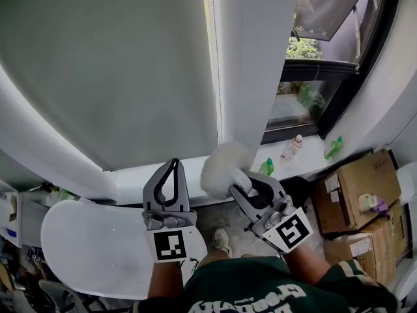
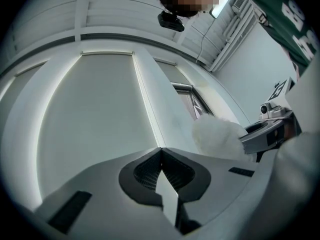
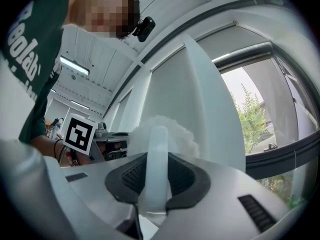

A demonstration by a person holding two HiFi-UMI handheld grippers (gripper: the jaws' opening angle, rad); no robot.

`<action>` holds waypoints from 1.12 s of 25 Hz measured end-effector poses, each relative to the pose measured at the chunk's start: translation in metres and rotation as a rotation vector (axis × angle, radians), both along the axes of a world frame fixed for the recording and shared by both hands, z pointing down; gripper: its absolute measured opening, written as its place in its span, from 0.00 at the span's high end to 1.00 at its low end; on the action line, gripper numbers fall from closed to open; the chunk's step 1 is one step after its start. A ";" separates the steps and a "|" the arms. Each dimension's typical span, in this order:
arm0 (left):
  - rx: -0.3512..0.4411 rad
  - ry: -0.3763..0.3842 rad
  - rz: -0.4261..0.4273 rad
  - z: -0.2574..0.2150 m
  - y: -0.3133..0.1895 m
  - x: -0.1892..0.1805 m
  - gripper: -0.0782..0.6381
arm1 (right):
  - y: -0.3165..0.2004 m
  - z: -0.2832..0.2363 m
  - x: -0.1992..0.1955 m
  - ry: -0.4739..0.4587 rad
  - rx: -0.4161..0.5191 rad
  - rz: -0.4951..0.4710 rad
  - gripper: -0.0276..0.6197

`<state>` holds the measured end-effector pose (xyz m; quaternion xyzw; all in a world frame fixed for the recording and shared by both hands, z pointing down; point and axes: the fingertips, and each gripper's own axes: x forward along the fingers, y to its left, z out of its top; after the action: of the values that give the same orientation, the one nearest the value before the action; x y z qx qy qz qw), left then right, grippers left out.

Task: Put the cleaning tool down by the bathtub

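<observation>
Cleaning tool [image 1: 221, 167], one, in right claw [image 1: 249, 184], left claw [image 1: 174, 165] empty

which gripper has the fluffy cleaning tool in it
The right gripper: its jaws clamp the cleaning tool by its handle. The left gripper is shut on nothing.

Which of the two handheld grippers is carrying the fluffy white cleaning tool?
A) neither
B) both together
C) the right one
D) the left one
C: the right gripper has its jaws clamped on the cleaning tool by its pale handle; the left gripper is shut on nothing.
</observation>
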<state>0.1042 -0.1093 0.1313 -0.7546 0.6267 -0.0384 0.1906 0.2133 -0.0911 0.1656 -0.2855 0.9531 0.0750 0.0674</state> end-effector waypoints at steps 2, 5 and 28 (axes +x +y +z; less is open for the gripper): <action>-0.001 0.002 0.003 0.001 -0.009 -0.006 0.88 | -0.009 0.001 -0.006 0.005 -0.001 0.004 0.81; -0.011 -0.001 0.005 0.006 -0.019 -0.016 0.88 | -0.021 0.007 -0.015 0.024 -0.028 0.017 0.81; -0.075 0.068 0.000 0.040 -0.091 -0.085 0.88 | -0.102 0.019 -0.081 0.045 -0.032 0.051 0.81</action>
<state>0.0196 -0.2007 0.1715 -0.7622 0.6309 -0.0360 0.1407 0.1320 -0.1930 0.1849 -0.3092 0.9478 0.0678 0.0395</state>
